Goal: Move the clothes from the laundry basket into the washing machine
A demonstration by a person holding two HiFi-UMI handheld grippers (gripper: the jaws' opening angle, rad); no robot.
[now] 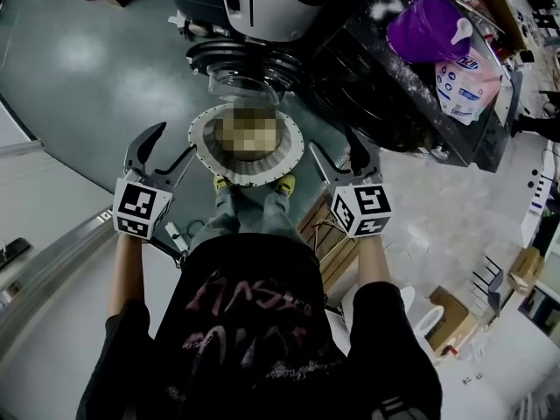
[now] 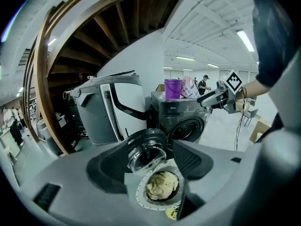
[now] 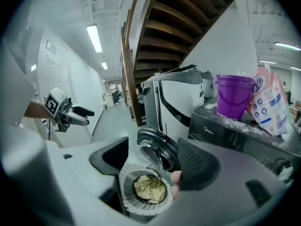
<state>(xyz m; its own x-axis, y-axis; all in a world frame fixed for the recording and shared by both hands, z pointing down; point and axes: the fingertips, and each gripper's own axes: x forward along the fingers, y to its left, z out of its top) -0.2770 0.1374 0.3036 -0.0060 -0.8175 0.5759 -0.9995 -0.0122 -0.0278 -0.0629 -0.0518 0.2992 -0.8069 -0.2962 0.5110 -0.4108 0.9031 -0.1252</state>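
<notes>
Cream clothes (image 2: 162, 185) lie heaped inside the round laundry basket (image 1: 198, 145) on the floor before the washing machine's (image 1: 372, 90) open door (image 1: 241, 73), left gripper (image 1: 177, 138) and right gripper (image 1: 335, 143) both spread, empty, flanking its rim

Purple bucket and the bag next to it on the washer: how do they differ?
The bucket is plain purple; the bag is white and pink with blue print. The bucket is a stiff-looking round tub, open at the top; the bag is a soft, crinkled pouch. Both stand on top of the washer, side by side.
</notes>
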